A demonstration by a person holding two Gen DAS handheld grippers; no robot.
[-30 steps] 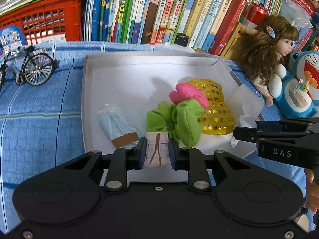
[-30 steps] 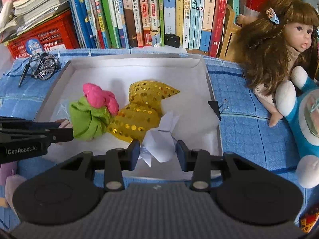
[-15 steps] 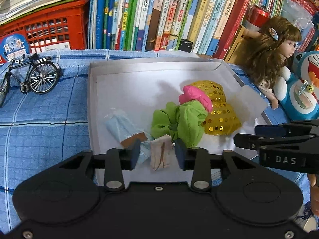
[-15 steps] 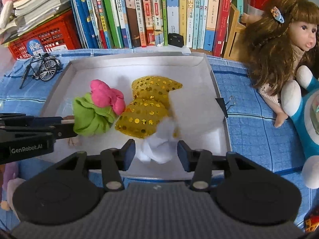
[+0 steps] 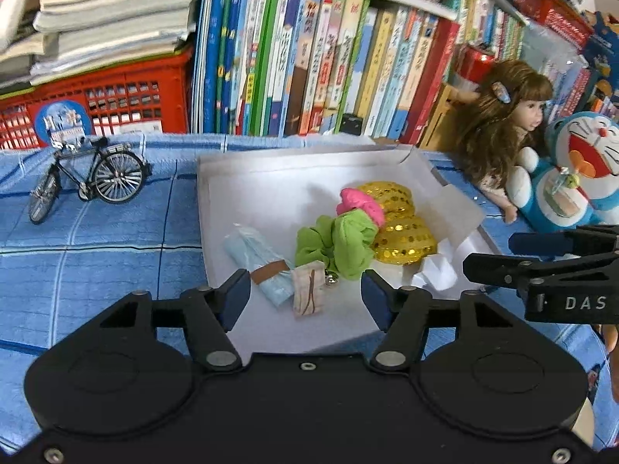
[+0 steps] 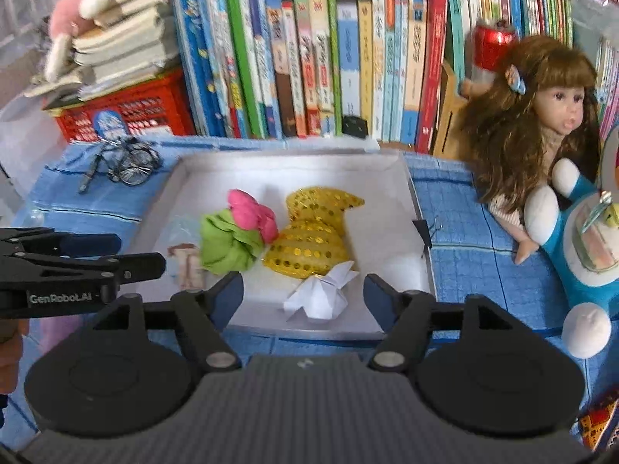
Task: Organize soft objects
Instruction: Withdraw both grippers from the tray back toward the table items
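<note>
A shallow white tray holds the soft things. In it lie a green cloth bundle topped by a pink piece, a gold sequin pouch, a pale blue packet, a small beige folded packet and a crumpled white paper. My left gripper hangs above the beige packet, jaws opening, not touching it. My right gripper hangs above the white paper, jaws opening, pads clear of it.
A row of upright books lines the back. A red crate stands at back left, with a model bicycle on the blue checked cloth. A doll and a blue plush toy sit right of the tray.
Both grippers let go: the left dropped the beige packet, the right the white paper. Both jaws widened and both hands rose and drew back from the tray.
</note>
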